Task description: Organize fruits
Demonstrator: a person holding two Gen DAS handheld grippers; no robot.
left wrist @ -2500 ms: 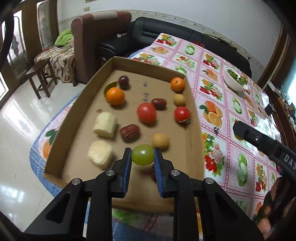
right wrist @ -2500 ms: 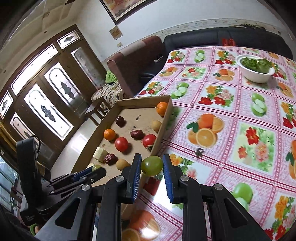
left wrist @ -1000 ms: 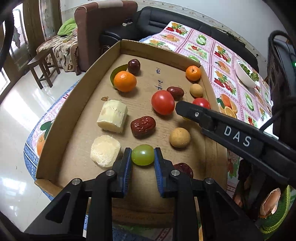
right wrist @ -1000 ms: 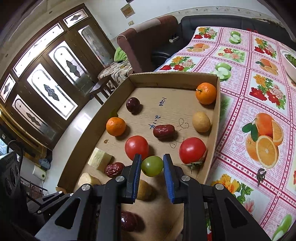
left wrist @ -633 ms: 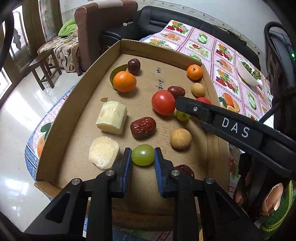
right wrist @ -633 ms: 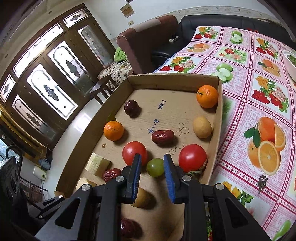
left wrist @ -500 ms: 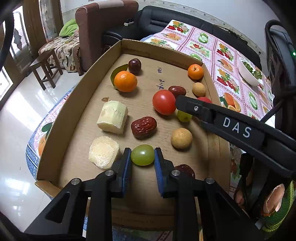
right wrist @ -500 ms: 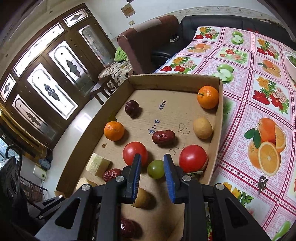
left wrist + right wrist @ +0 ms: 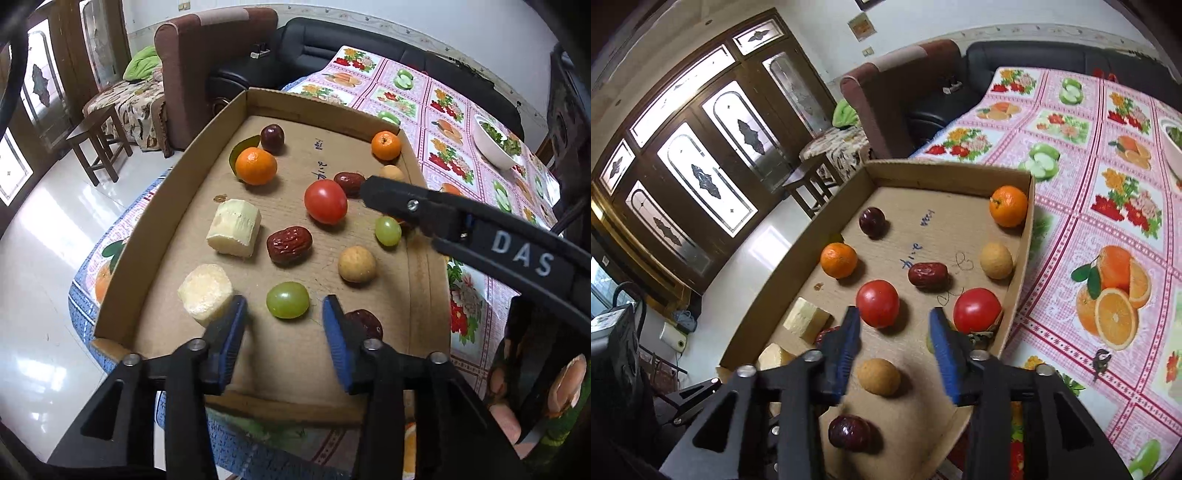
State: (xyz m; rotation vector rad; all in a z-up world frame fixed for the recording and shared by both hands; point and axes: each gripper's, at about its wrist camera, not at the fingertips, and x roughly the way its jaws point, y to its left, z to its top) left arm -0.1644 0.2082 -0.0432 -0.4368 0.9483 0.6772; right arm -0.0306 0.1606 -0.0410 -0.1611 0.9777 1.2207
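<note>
A cardboard tray on the table holds two oranges, two tomatoes, red dates, yellow round fruits and pale cut pieces. My left gripper is open, its jaws apart on either side of a green grape that rests on the tray floor near the front. A second green grape lies by the right wall, under my right gripper's finger. In the right wrist view my right gripper is open and empty above the tray, between the two tomatoes; its right finger hides that grape.
The table has a fruit-print cloth. A white bowl of greens stands at the far right. A brown armchair, a black sofa and a small wooden stool stand beyond the tray. A dark date lies near the tray's front edge.
Both grippers have opened and let go of their green grapes, which now rest on the tray floor. The right gripper moved from over the table to over the tray.
</note>
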